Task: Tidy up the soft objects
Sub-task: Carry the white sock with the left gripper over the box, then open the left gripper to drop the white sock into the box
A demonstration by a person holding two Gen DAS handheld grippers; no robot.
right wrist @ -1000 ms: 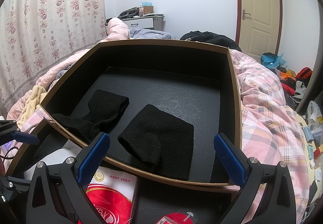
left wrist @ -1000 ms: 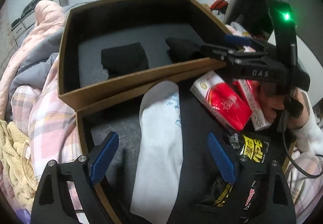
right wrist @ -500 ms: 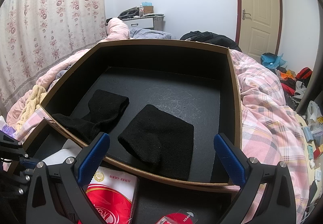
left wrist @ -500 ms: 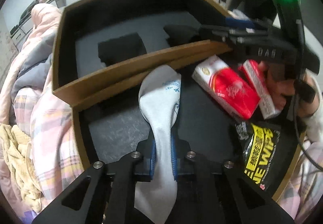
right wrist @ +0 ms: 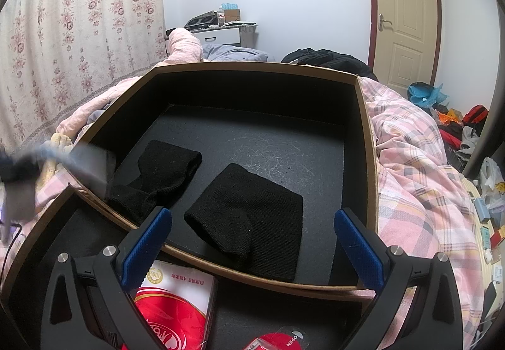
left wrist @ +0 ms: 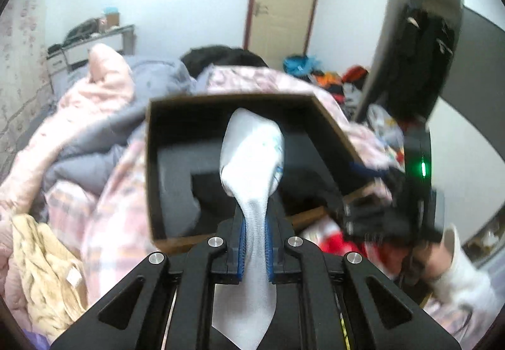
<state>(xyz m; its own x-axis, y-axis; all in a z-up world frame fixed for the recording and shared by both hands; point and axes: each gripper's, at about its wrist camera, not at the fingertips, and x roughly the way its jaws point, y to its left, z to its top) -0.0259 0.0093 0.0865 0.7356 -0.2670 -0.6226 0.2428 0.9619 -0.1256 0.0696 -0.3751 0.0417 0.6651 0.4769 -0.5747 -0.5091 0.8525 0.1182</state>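
My left gripper [left wrist: 254, 247] is shut on a white sock [left wrist: 252, 154] and holds it up in the air in front of the far brown box [left wrist: 151, 166]. The sock's toe end sticks up above the jaws; its cuff hangs below them. In the right wrist view my right gripper [right wrist: 252, 242] is open and empty, hovering at the near wall of the far box [right wrist: 367, 141]. Two black socks lie inside, one at the left [right wrist: 161, 170] and one in the middle [right wrist: 249, 220]. The left gripper with the sock shows as a blur at the far left [right wrist: 38, 160].
The near box [right wrist: 34, 233] holds a red tissue pack [right wrist: 176, 302] and a red-lidded item [right wrist: 277, 342]. Pink plaid bedding [right wrist: 419, 179] surrounds the boxes. A yellow towel [left wrist: 47, 268] lies at the left. The right gripper [left wrist: 410, 192] stands at the right in the left wrist view.
My left gripper closed on the white sock in the near box, then lifted it up and out towards the far box. The right gripper has stayed still and open.
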